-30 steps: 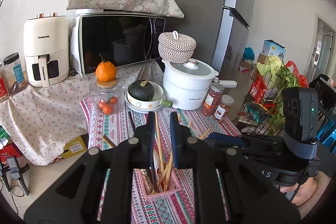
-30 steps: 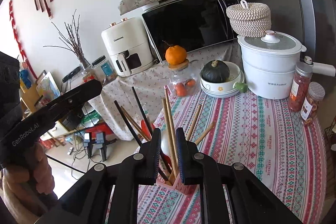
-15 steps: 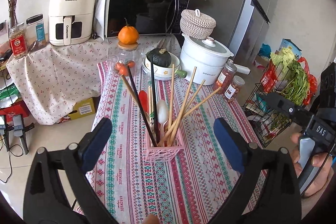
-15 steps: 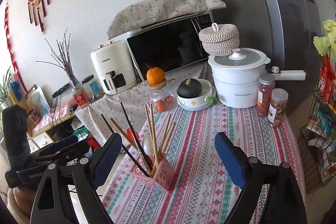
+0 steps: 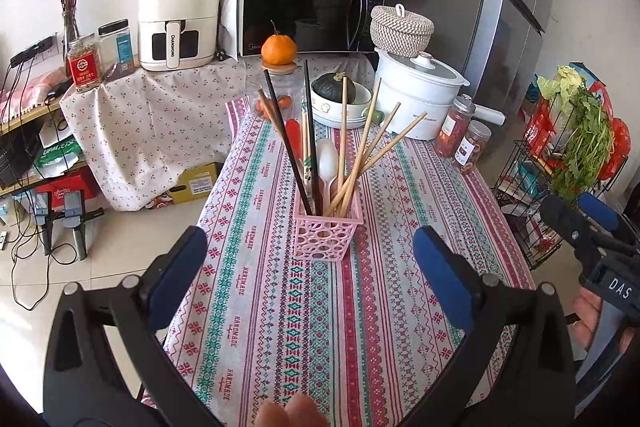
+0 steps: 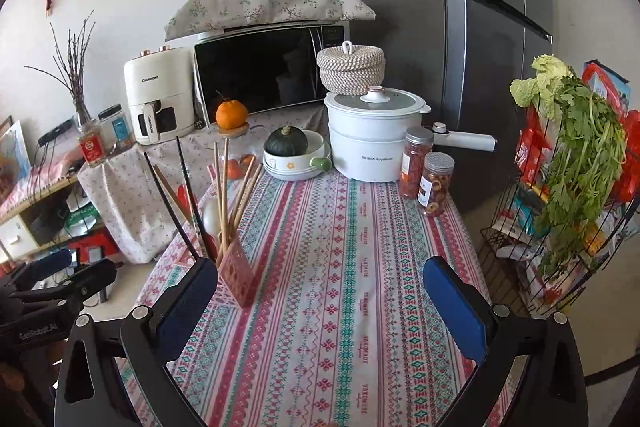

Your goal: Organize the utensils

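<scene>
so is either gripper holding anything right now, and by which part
Nothing is held. The left gripper and right gripper are both open with bare fingers; the utensils stand in the pink holder.

A white cooking pot [image 5: 420, 95] is standing at the far end of the counter [image 5: 280, 307], with a woven basket [image 5: 401, 27] behind it. Two spice jars [image 6: 426, 171] are sitting just beside the pot. An orange [image 5: 279, 49] is resting on a glass jar.
</scene>
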A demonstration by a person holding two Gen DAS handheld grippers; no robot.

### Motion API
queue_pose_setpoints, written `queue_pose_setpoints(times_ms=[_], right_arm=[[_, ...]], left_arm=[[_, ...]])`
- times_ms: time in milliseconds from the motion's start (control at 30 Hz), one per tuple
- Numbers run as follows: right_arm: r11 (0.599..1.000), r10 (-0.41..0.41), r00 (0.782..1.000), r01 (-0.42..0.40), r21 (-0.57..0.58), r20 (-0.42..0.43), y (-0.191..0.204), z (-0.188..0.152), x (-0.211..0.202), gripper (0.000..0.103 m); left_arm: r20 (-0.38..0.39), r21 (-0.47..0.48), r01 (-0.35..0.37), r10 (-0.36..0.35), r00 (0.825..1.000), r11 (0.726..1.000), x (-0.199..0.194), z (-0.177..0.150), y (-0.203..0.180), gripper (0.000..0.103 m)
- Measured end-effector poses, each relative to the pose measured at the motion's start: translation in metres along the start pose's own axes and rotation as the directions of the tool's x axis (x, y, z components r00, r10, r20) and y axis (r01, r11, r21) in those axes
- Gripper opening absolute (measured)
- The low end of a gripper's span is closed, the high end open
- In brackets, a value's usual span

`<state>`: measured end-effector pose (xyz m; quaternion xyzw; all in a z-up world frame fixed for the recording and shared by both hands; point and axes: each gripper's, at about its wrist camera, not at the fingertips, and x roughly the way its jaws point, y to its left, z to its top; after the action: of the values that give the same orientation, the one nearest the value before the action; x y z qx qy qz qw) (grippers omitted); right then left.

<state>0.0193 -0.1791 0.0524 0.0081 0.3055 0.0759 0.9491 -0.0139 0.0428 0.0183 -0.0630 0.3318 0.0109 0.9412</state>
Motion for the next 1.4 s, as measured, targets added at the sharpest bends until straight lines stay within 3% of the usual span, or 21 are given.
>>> queue_pose_setpoints(times_ms=[333,1400], right_arm=[[0.998,-0.066,0.997,0.067,0.004,-0.033,-0.007,-0.021,0.022,0.103],[0.997,-0.080,0.995,0.081,0.009,-0.063,-0.007,-0.023,0.033,0.103]], left_arm=[[0.007,0.027,-0.047,0.047,0.999,0.999,0.013,-0.008,-0.009,0.102],[-0.020,0.042,-0.069,0.069,0.997,0.997,0.017,-0.015,-0.012,0.102]])
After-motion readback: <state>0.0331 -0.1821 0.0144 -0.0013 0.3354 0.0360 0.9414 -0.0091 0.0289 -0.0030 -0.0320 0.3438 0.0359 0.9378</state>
